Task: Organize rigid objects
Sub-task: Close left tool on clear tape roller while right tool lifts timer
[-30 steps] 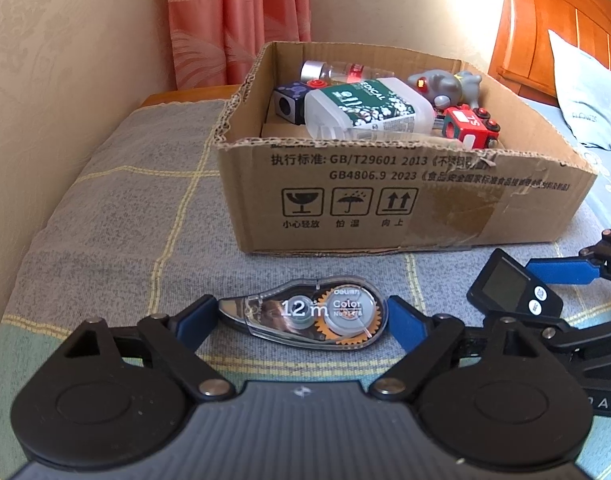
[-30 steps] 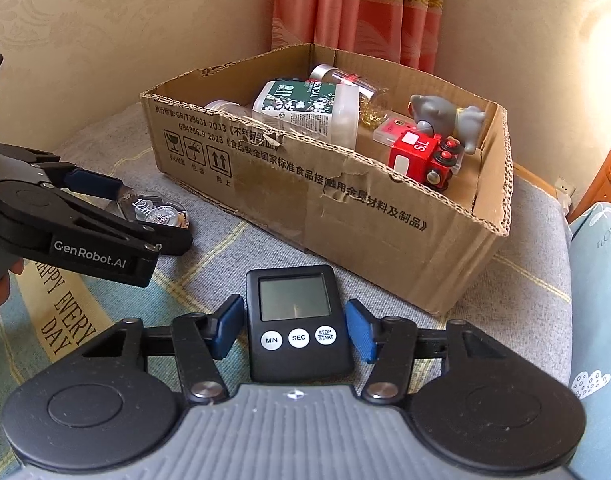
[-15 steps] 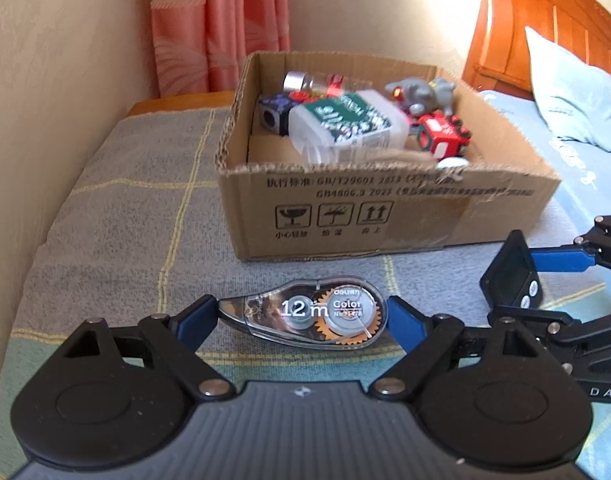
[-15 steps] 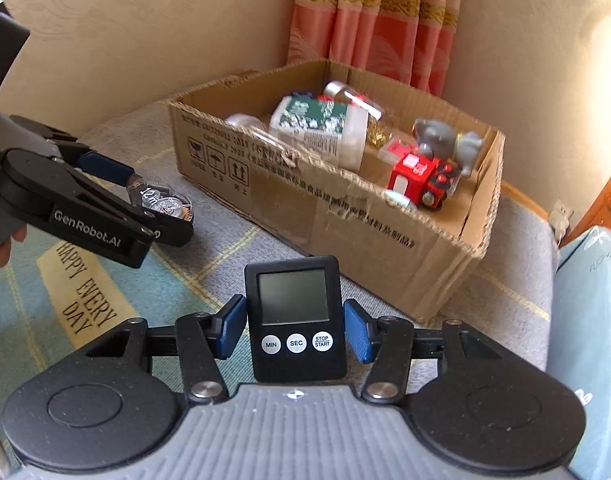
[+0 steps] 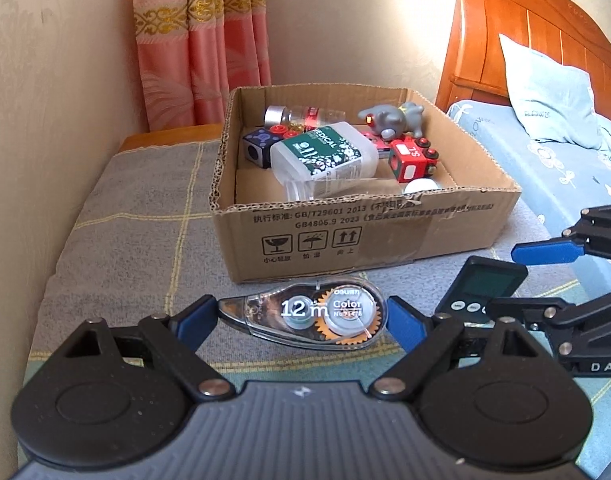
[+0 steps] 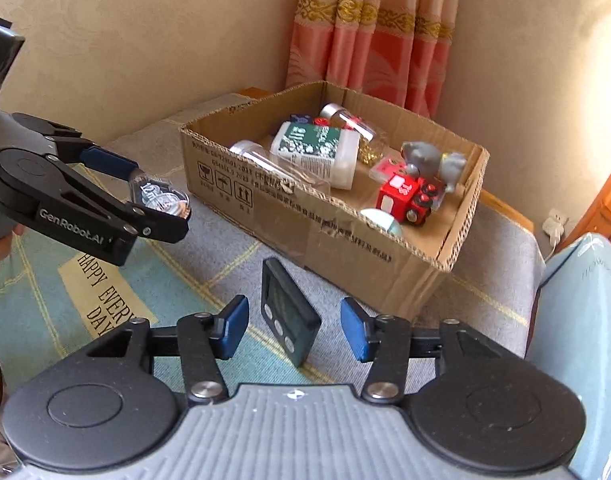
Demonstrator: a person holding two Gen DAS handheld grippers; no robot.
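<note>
Box (image 5: 385, 236) found part filled | correction tape (image 5: 305, 314) clamped by left hand-held gripper (image 5: 301, 318) | timer (image 6: 287, 312) seen loose, untouched, between right hand-held gripper's (image 6: 294, 329) just-narrowed jaws | both yet to be boxed

Tilted timer (image 6: 283, 312) between right tool (image 6: 293, 330) pads, untouched, left tool (image 6: 153, 196) clamping correction tape (image 6: 163, 200), cardboard box (image 6: 345, 240) beyond

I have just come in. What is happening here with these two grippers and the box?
A person with a gripper in each hand is tidying small items into the cardboard box. The left gripper clamps a clear correction tape in front of the box. The black timer sits twisted between the pads of the right gripper, a gap on each side, so it looks loose. Neither is in the box yet.
</note>
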